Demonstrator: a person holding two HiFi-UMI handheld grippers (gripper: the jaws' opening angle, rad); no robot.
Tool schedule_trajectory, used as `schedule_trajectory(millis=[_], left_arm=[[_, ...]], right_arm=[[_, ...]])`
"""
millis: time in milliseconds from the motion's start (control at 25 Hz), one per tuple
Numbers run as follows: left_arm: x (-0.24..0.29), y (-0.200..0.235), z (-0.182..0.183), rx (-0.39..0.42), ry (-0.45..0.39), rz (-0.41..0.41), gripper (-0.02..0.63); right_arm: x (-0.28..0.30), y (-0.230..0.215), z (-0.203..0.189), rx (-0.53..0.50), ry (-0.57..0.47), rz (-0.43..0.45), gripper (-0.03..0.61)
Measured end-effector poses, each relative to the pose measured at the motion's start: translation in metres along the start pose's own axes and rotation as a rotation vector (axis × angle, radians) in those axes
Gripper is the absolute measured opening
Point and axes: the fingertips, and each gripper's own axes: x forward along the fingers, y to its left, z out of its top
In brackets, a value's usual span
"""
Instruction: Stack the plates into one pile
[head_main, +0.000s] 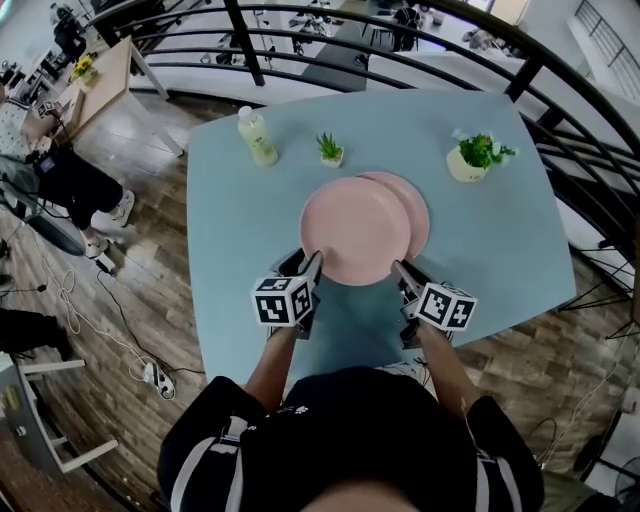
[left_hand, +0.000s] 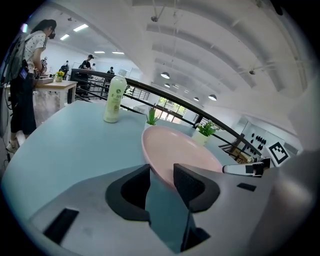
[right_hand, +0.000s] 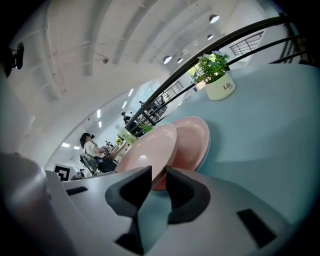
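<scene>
Floor (head_main: 140, 250): brown wood planks
Railing (head_main: 245, 40): black, curved bars
Side table (head_main: 100, 80): pale wood
Ceiling (left_hand: 200, 45): white, round lights (left_hand: 165, 75)

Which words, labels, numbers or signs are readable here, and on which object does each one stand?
"Lif…" in script, ending unclear: on the white plant pot.
Bottle label: too blurred to read.
Marker cubes: black-and-white square patterns, no words.

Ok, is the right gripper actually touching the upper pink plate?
Touching. In the right gripper view, the right gripper has its jaws closed on the rim of the upper pink plate, which tilts above the lower plate.
</scene>
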Motion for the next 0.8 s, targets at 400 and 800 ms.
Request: schedule_trajectory(millis=[400, 800], left_arm=[[0.025, -0.026, 0.002, 0.045, 0.029, -0.045, 0.137], [0.043, -0.034, 0.001, 0.040, 0.057, -0.087, 0.155]], right_arm=[[-0.016, -0.017, 0.018, 0.048, -0.064, -0.020, 0.087], [-0.017, -0.034, 0.027, 0.060, -0.082, -0.043, 0.096]])
